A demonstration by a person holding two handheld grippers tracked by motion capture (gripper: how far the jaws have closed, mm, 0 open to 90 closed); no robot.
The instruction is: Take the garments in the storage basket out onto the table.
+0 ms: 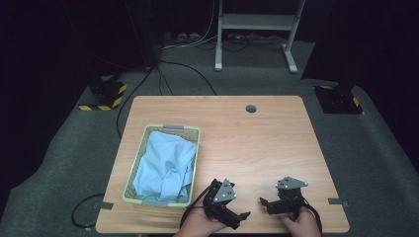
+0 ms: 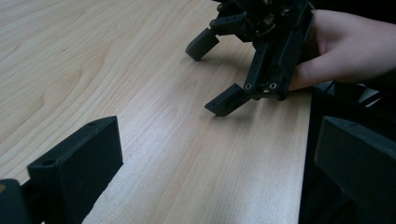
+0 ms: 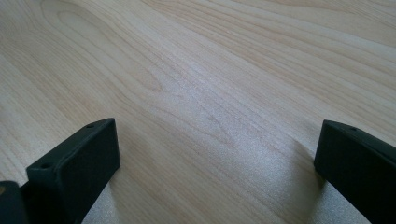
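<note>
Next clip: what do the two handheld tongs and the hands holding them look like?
Both tongs are black, skeletal frames with blocky rectangular jaws showing small screw holes. The left tongs and right tongs each carry a grey three-cornered plate on top. Black cables trail back from each. The left hand and right hand are bare, no sleeves visible.

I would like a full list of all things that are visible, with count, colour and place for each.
table: one, light wood, centre, with a dark round hole near its far edge
basket: one, pale green, on the table's left part
cloth: one, light blue, crumpled inside the basket
stand: one, white metal, on the floor beyond the table
cables: several, dark, on the grey floor
striped bases: two, black and yellow, floor left and right
left gripper: one, black, near edge, fingers open
right gripper: one, black, near edge, fingers open
hands: two, bottom edge
</note>
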